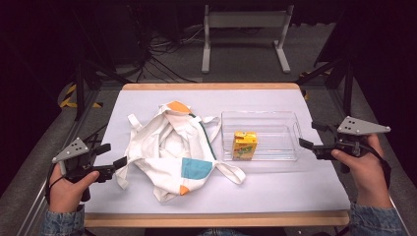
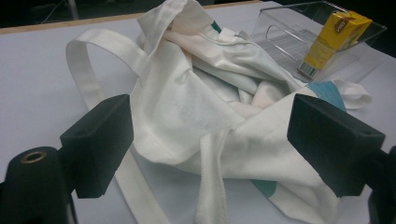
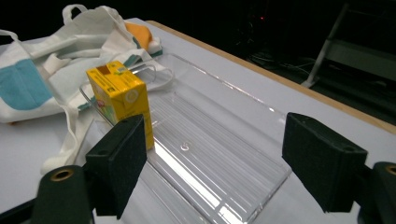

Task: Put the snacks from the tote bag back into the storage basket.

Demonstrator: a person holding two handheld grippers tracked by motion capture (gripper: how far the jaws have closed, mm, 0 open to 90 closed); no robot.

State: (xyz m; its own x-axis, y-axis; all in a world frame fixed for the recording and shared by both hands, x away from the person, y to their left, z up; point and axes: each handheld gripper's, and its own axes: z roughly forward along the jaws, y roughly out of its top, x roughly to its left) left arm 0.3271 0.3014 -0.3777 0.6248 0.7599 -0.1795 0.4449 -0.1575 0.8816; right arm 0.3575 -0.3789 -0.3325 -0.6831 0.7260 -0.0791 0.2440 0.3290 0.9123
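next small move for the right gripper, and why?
Probably ease the right gripper forward toward the yellow juice carton: its jaws are open and empty at the clear tray's right end, while the carton stands upright at the tray's left end.

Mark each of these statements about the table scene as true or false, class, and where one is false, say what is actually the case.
1. The yellow carton stands upright inside the clear tray. True.
2. The left gripper is clamped shut on the cloth bag. False: its jaws stand wide apart with the bag between and beyond them.
3. The cloth bag lies crumpled on the table, beside the tray. True.
4. The right gripper holds the carton. False: it is open and empty, near the tray's end.
5. The carton sits at the tray end farthest from the bag. False: it sits at the end nearest the bag.
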